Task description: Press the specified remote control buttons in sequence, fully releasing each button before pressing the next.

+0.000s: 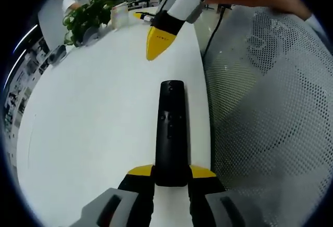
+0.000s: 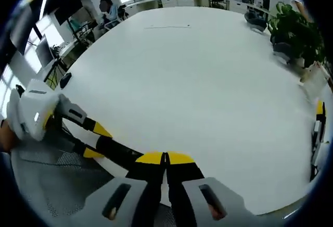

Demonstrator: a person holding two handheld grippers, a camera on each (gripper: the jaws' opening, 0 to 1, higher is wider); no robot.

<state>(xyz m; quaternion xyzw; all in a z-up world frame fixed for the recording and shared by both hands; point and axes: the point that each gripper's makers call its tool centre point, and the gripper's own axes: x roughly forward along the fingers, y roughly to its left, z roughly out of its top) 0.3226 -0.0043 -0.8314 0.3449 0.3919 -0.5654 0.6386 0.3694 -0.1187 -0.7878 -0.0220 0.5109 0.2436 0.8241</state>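
Yellow-tipped jaws of the left gripper (image 1: 170,175) clamp the near end of the black remote (image 1: 171,133), steadying it lengthwise on the white table (image 1: 88,128) with its buttons facing up, while the right gripper (image 1: 157,43) hovers beyond, tips together, seemingly poised to press. From the right gripper view, its own jaws (image 2: 165,158) are pressed shut on nothing, a blunt point suited to poking, with the left gripper (image 2: 96,139) and remote (image 2: 117,151) low at left.

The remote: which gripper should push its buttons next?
Probably the right gripper. Its jaws are shut to a point, hovering above the table beyond the remote. The left gripper is busy gripping the remote's near end, buttons facing up.
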